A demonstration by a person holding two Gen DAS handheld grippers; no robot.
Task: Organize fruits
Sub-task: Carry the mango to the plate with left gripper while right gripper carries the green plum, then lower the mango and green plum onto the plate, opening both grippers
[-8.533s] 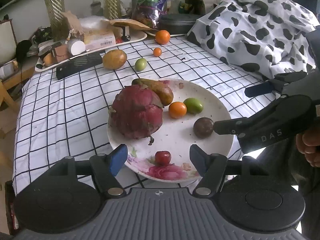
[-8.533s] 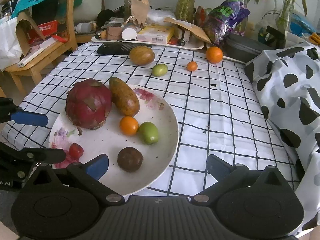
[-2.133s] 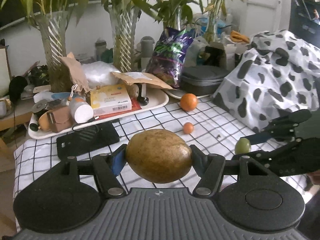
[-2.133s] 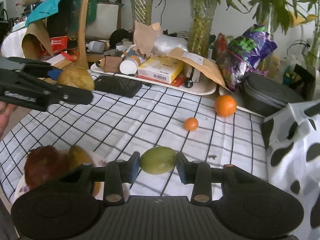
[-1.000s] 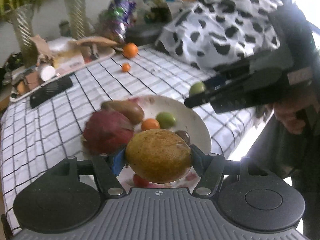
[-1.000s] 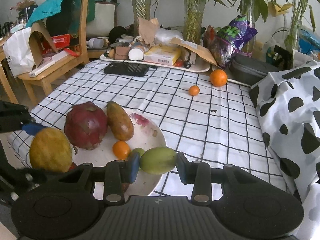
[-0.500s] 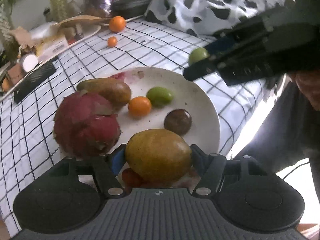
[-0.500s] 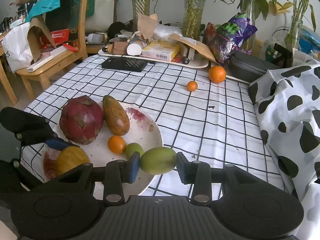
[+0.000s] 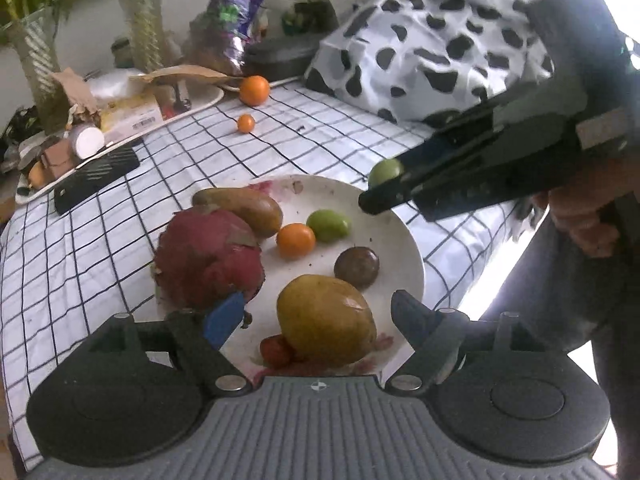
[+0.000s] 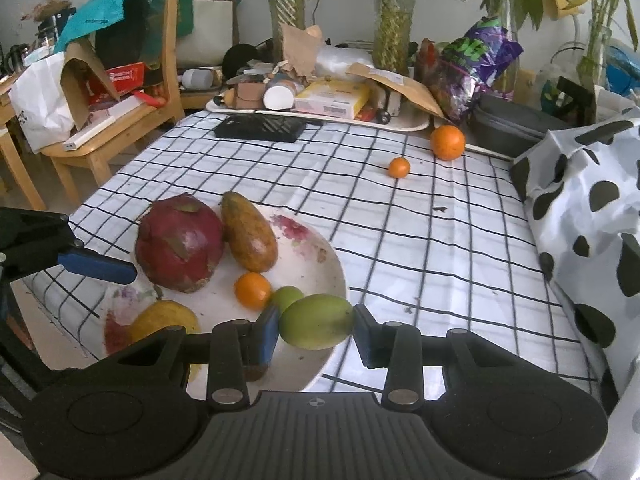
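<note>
Our right gripper (image 10: 314, 330) has its blue pads (image 10: 267, 336) pressed on the two ends of a small green mango (image 10: 316, 322), holding it in the air over the near right rim of the white plate (image 10: 332, 276). The grip sits across the fruit's long axis, so we judge it steady; the fruit looks smooth, light and firm, and a gentle squeeze should be enough.

Our left gripper (image 9: 316, 320) is opening its jaws. The yellow mango (image 9: 326, 320) lies between them but neither pad touches it; it rests on the near part of the plate, leaning against a small red fruit (image 9: 276, 350). It looks plump and fairly heavy, with a rounded skin that could roll, so we would take it across its widest middle if it needs moving again.

Further out on the plate sit a large dragon fruit (image 9: 208, 258) at the left, a long brownish mango (image 9: 240, 210) behind it, a small orange (image 9: 296, 240), a green fruit (image 9: 328, 225) and a dark round passion fruit (image 9: 356, 266) to the right. The dragon fruit is likely the heaviest and softest-skinned.

Far across the checked tablecloth (image 10: 420, 216), well apart from the plate, a big orange (image 10: 447, 142) and a tiny orange (image 10: 399, 167) wait. Both are round and may roll when nudged.
</note>
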